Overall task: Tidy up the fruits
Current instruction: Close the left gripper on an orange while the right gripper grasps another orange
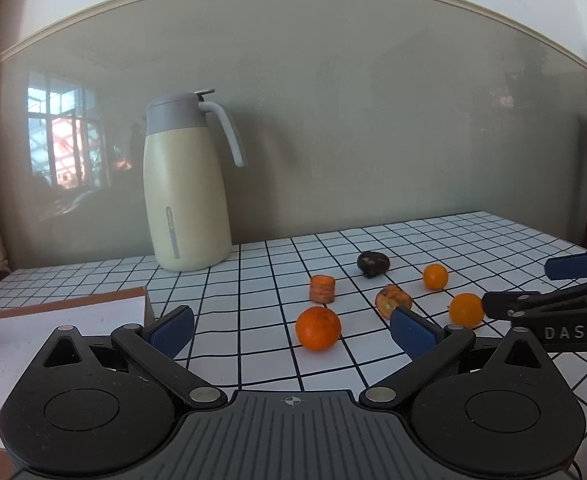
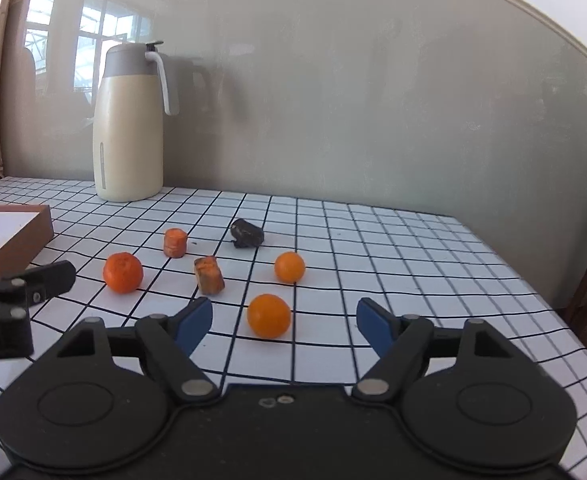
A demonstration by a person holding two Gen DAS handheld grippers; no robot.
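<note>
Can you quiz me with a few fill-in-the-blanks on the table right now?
1. The thermos jug stands upright against the ____.
2. The number of round oranges on the checked tablecloth is ____.
3. The right tongs are ____, with the nearest orange just ahead.
4. The dark lump lies ____ from the tongs than the carrot chunks.

Missing words: wall; three; open; farther
</note>
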